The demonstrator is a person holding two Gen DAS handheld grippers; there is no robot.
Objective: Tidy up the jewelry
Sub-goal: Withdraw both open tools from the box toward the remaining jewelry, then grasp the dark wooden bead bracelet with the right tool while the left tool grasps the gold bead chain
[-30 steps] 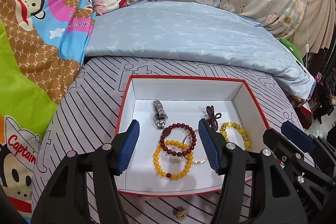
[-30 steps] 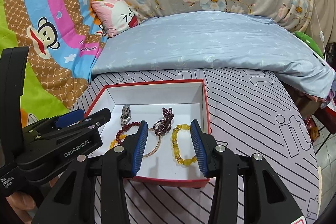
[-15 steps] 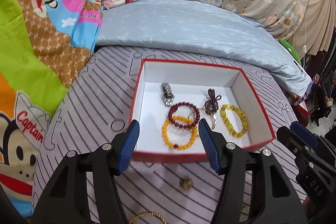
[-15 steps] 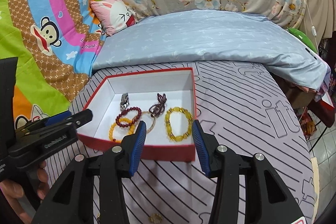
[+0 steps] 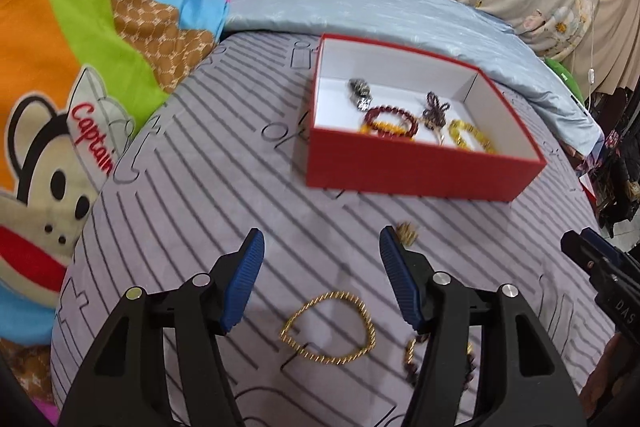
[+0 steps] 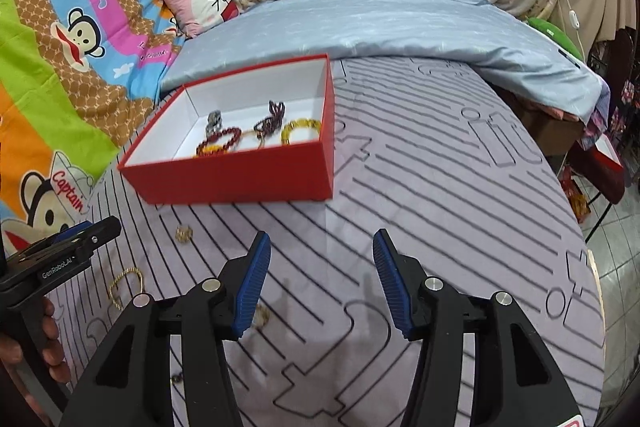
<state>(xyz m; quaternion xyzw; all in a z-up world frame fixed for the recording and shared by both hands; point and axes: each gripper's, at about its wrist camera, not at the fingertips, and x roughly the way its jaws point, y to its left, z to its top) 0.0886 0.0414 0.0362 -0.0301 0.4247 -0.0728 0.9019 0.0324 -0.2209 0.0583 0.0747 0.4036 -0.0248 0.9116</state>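
left wrist: low, faces red box (image 5: pixel 416 175) | right wrist: same, from right | shared: box, bedspread (image 6: pixel 440 187)

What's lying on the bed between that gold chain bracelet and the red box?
In the left wrist view, a small gold trinket lies on the striped sheet between the gold chain bracelet and the red box; otherwise it's bare.

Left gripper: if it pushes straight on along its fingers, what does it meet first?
Likely the striped bedspread, well short of the red box. The left gripper is open; the gold twisted bracelet lies below that line. Depth is uncertain.
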